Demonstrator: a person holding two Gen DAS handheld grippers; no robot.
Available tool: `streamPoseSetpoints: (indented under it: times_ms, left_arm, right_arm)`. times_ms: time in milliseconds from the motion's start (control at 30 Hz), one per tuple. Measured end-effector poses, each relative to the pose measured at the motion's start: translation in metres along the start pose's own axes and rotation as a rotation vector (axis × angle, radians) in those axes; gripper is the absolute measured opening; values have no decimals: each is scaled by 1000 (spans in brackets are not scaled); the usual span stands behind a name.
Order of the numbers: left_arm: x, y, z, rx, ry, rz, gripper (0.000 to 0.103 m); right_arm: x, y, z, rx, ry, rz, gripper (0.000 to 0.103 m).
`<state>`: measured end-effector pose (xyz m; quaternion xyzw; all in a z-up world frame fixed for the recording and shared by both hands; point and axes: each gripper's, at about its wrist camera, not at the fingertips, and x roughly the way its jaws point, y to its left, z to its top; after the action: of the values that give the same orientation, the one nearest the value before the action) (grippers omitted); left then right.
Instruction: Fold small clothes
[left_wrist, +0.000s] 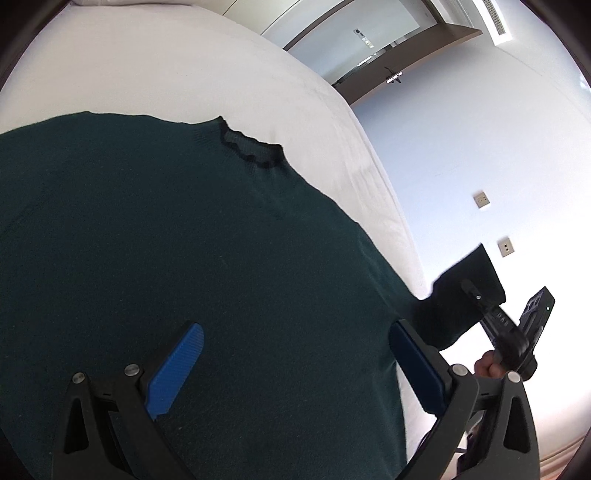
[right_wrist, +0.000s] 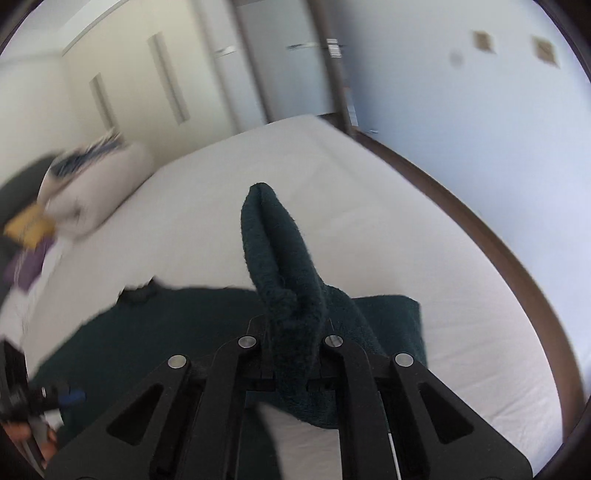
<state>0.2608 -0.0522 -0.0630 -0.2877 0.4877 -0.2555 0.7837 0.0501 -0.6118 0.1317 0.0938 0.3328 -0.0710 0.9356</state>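
Dark green sweater (left_wrist: 177, 236) is laid flat on the white bed (left_wrist: 166, 62), collar (left_wrist: 251, 147) pointing toward the far side. Left gripper (left_wrist: 295, 365) hangs just over the sweater's body w/ its blue pads (left_wrist: 177, 365) spread wide apart, nothing between them. Right gripper (right_wrist: 293, 343) is clamped down on a bunched bit of the sweater's sleeve (right_wrist: 280, 258); fabric sticks up past the tips in a fuzzy fold. In the left cam you can see that sleeve lifted off the bed's edge. Pillow (right_wrist: 92, 181) and some blurry stuff sit at the far left, can't tell what.
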Motion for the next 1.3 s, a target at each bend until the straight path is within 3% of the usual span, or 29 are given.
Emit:
streamPoseSetpoints:
  times_ms: [100, 167, 200, 300, 333, 400, 500, 600, 667, 733, 800, 933, 1167, 1300]
  left_arm:
    - [16, 6, 8, -79, 44, -100, 102]
    - [24, 9, 10, -107, 72, -144, 102]
    - [27, 10, 10, -119, 79, -156, 102]
    - [38, 15, 10, -162, 108, -205, 102]
    - [44, 18, 10, -188, 123, -222, 102]
    - [56, 17, 11, -213, 153, -239, 102]
    - [76, 6, 12, -199, 209, -251, 102]
    - [91, -7, 10, -174, 248, -246, 102]
    - [98, -14, 9, -164, 259, -245, 98]
    - [107, -20, 6, -165, 286, -250, 75]
    - [116, -24, 2, -164, 319, -228, 43]
    - [117, -30, 0, -124, 299, -139, 10]
    - [63, -26, 32, -31, 157, -86, 7]
    - [37, 0, 53, -42, 109, -24, 7]
  right_arm:
    - [41, 112, -25, -312, 60, 22, 6]
    - [59, 172, -63, -432, 103, 12, 6]
    - [65, 201, -89, -455, 133, 15, 6]
    - [88, 225, -123, -469, 188, 22, 6]
    - [72, 250, -140, -458, 195, 25, 6]
    - [85, 249, -141, -420, 202, 42, 6]
    - [72, 204, -133, -343, 217, 96, 10]
    - [73, 191, -132, -229, 251, 177, 28]
    - [67, 181, -136, -166, 240, 208, 59]
    - [60, 169, -141, -103, 215, 227, 61]
    - [55, 158, -148, -44, 219, 255, 61]
    - [38, 115, -159, 148, 225, 338, 61]
    - [24, 16, -151, 596, 179, 514, 61]
    - [26, -12, -148, 783, 150, 602, 62]
